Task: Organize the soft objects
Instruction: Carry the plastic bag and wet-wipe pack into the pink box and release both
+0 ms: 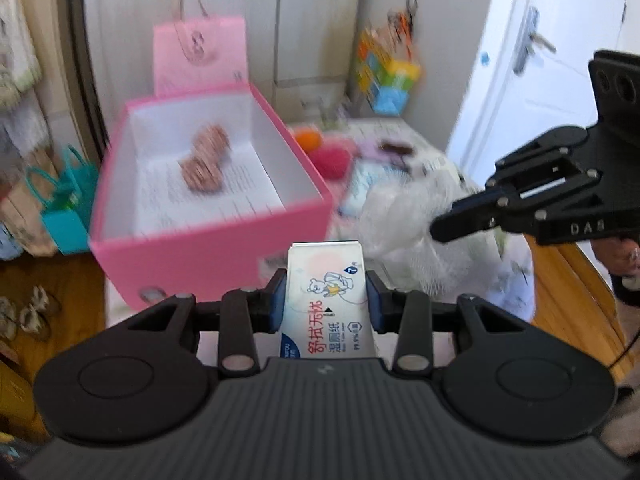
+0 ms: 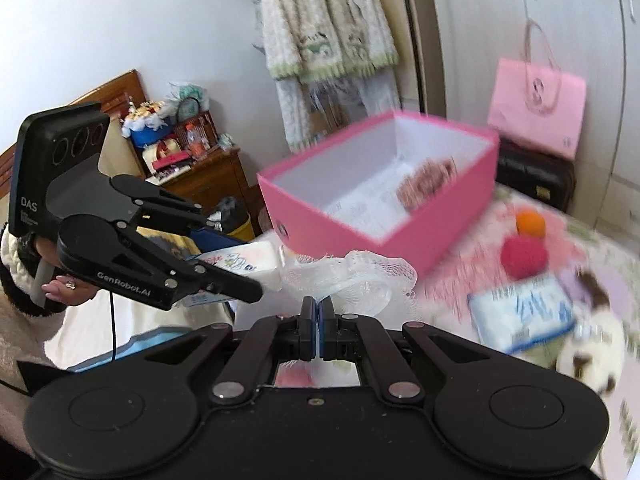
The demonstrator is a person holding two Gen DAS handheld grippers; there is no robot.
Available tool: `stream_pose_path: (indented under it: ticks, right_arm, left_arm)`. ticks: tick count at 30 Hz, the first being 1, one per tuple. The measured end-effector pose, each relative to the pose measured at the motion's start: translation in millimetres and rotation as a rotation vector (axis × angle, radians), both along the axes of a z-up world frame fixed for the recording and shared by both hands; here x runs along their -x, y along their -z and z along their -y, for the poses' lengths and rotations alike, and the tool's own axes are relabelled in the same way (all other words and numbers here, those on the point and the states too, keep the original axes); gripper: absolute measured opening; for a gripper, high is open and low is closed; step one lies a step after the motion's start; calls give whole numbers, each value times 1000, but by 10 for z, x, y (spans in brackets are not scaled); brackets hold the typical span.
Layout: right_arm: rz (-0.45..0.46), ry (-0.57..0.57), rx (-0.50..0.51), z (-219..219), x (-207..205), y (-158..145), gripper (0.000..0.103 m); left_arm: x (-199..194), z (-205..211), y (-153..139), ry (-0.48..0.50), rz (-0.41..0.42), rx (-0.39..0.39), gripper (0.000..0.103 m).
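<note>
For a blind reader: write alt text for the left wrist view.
The left tool grips a white wet-wipes pack in front of an open pink box holding a brownish knitted item. At right, the right tool holds white mesh fabric.

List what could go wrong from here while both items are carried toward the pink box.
1. The white mesh netting hangs loose from the shut right claw; it could snag on the pink cardboard box's rim.
2. The left claw pinches the white wet-wipe pack only near its lower end; the soft pack could tilt or slip.
3. The claws are close together and might collide.
</note>
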State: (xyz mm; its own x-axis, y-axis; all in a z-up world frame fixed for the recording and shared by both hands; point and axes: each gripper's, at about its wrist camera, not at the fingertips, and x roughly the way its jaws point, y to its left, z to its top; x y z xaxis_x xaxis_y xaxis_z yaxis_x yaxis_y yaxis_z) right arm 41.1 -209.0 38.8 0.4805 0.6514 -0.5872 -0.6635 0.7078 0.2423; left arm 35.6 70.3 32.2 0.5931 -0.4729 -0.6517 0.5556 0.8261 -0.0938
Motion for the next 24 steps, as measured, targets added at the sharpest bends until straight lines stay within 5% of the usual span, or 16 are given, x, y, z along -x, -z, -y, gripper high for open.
stream_pose_path:
  ticks: [7, 12, 24]
  right_arm:
    - [156, -31, -46, -207, -265, -275, 3]
    - [174, 12, -58, -286, -666, -297, 3]
    - [14, 53, -8, -590, -1659, 195, 3]
  left_arm:
    - [-294, -152, -285, -77, 121, 69, 38]
    - [-694, -187, -370, -122, 164, 72, 38]
    - [-1829, -69, 191, -203, -16, 1, 38]
